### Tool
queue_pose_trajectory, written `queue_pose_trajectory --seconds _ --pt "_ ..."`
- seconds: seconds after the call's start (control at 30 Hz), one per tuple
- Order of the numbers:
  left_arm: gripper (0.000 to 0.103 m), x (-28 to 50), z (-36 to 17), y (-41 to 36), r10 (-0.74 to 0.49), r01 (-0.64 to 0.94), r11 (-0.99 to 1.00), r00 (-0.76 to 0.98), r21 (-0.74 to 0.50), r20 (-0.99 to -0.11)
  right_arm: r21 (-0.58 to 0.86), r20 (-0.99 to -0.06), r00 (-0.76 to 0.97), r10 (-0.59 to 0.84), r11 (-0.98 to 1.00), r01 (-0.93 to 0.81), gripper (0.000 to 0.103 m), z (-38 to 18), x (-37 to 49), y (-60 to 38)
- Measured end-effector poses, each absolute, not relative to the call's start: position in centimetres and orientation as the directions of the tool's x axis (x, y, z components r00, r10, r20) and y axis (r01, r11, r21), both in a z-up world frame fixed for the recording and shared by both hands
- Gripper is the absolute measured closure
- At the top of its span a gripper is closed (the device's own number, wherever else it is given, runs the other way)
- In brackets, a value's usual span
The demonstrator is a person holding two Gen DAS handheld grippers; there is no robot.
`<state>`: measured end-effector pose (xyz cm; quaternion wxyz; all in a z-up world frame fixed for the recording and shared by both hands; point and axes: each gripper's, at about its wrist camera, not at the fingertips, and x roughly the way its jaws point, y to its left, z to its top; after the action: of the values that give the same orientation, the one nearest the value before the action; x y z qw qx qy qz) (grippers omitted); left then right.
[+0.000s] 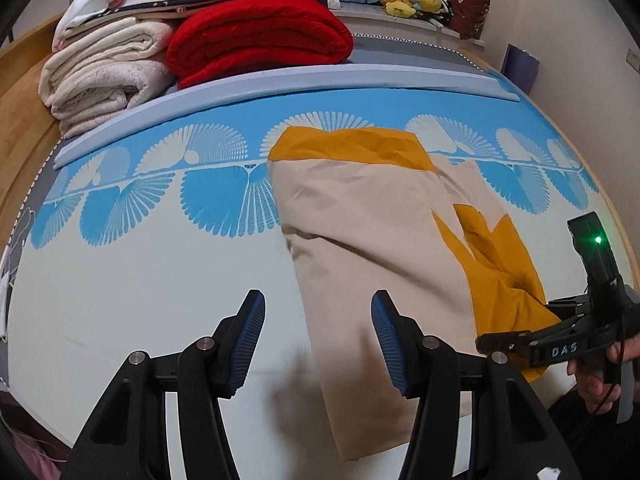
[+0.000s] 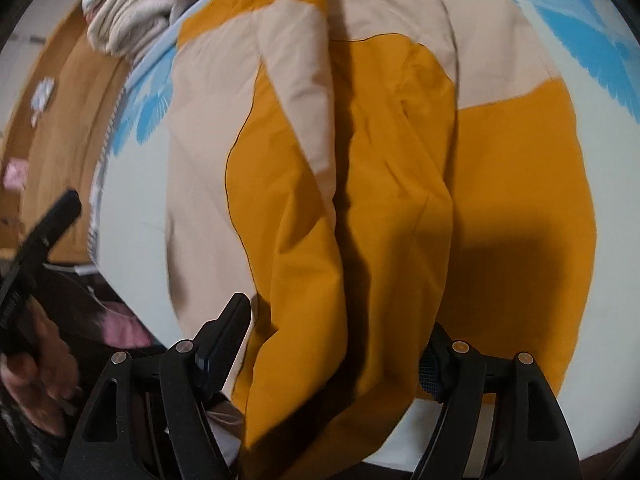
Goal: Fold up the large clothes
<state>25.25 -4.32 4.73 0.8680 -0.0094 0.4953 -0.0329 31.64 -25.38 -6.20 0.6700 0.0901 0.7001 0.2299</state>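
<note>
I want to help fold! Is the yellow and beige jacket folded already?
Partly: the mustard-and-beige fabric jacket lies doubled lengthwise, rumpled, not a neat bundle.

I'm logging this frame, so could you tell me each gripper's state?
Left gripper: open, holding nothing.
Right gripper: open, astride the yellow-and-beige garment.

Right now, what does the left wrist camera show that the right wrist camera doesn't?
Only the left wrist view shows the open left gripper, the plush toys and the whole red blanket. Only the right wrist view shows the open right gripper with mustard fabric bunched between its fingers. Both show the beige and mustard garment, the blue-patterned bed cover and the cream blankets.
</note>
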Motion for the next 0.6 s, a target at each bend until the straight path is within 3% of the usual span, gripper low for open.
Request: queue_pose_trajectory --seconds 0.07,0.13,0.17,0.33,0.47,0.53,0.6 --pt "0.052 25.3 4.6 -4.3 -0.062 0.045 0.998 0.504 -0.045 -0.862 0.414 -0.91 -0.074 0.408 0.886 -0.207 0.038 -6.0 31.5 -25.0" --pt "0.052 25.2 4.5 -4.3 -0.059 0.045 0.998 0.502 -0.042 -0.863 0.394 -0.917 -0.038 0.396 0.889 -0.233 0.078 -5.2 31.4 -24.5" --pt "0.052 25.2 4.4 -4.2 -0.058 0.045 0.998 0.501 -0.041 -0.863 0.401 -0.913 -0.023 0.408 0.883 -0.242 0.082 -4.7 31.5 -24.3" --pt "0.052 25.2 4.2 -4.2 -0.052 0.04 0.999 0.494 -0.037 -0.868 0.417 -0.867 0.11 0.487 0.828 -0.374 0.089 0.4 31.0 -23.4" --pt "0.052 25.2 4.2 -4.1 -0.074 0.032 0.997 0.494 -0.067 -0.866 0.512 -0.69 0.301 0.658 0.738 -0.44 0.091 7.3 29.7 -26.5" --pt "0.052 25.4 4.1 -4.3 -0.085 0.033 0.996 0.488 -0.079 -0.869 0.518 -0.625 0.41 0.665 0.745 -0.42 0.091 9.4 29.0 -29.5" --pt "0.052 25.5 3.8 -4.7 -0.094 0.038 0.996 0.48 -0.087 -0.872 0.511 -0.63 0.465 0.622 0.783 -0.354 0.091 9.6 29.0 -32.2"
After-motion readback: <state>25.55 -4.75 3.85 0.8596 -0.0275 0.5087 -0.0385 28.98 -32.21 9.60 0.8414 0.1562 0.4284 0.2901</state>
